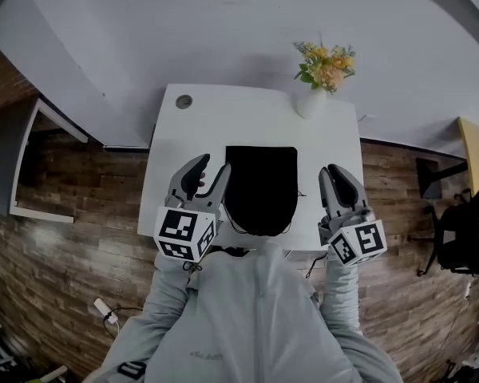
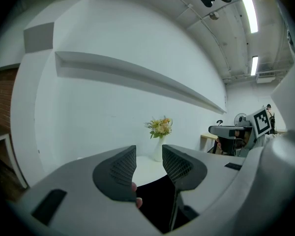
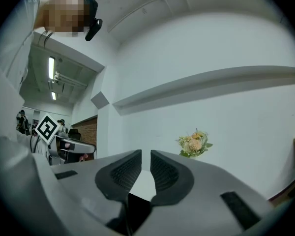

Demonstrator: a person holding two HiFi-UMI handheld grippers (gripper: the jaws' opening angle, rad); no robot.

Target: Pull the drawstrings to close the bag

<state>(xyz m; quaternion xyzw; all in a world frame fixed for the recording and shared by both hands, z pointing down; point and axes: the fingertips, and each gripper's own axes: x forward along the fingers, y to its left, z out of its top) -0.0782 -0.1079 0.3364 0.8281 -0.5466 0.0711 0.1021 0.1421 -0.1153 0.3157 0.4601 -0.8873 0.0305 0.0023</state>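
Detail is lost on the black bag (image 1: 261, 186). It lies in the middle of the white counter (image 1: 199, 126), between your two grippers, but reads as one flat dark shape, so you cannot pick out its mouth or folds. Thin drawstrings (image 1: 230, 228) trail off its near end, too fine to follow. Your sweatshirt (image 1: 247, 317) covers the counter's near edge.

Your left gripper (image 1: 211, 166) hovers just left of the bag with its jaws well apart. The left gripper view shows nothing between them, only the counter and the flower vase (image 2: 159, 149) far behind. A small pinkish shape sits low by its left pad (image 2: 119, 173), and what it is cannot be told.

Your right gripper (image 1: 334, 171) hovers just right of the bag. Its jaws are nearly together, with a narrow gap that shows white counter and nothing pinched. A thin dark line drops below its pads, and whether it is a cord is unclear.

Both marker cubes hide your hands from above. The vase stands at the counter's far right and a round grommet (image 1: 184, 101) at its far left.
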